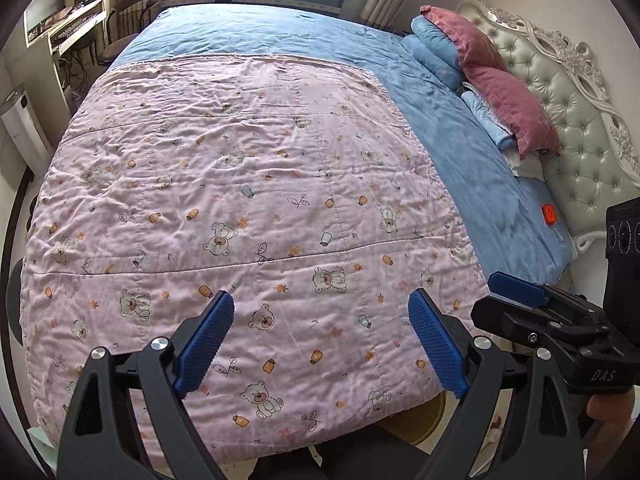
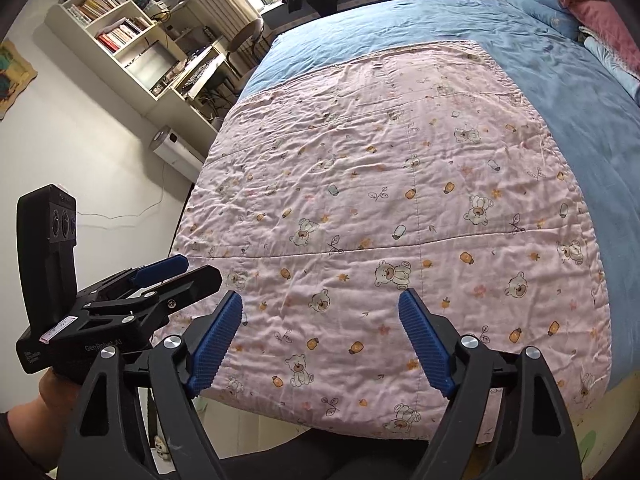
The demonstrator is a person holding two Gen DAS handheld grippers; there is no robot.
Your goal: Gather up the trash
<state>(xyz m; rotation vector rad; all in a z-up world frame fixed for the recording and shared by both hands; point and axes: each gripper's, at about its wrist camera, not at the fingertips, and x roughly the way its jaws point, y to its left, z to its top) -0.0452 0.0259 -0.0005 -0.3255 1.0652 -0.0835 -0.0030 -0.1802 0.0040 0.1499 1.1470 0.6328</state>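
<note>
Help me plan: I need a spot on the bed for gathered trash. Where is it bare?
The pink bear quilt is bare throughout, as is the blue sheet toward the window. It is crowded by the headboard: stacked pillows and a small orange item.

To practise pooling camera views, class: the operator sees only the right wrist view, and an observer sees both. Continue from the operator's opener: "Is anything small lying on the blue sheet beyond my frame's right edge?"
Observer: Yes, a small orange object lies on the blue sheet, close to the headboard.
Operator: Is it tucked under the pillows?
Observer: No, it lies in the open, apart from the red pillow and nearer the camera.
Operator: Anything else over there?
Observer: A white patch sticks out beneath that pillow's near end. I cannot tell whether it is paper or cloth.
</note>
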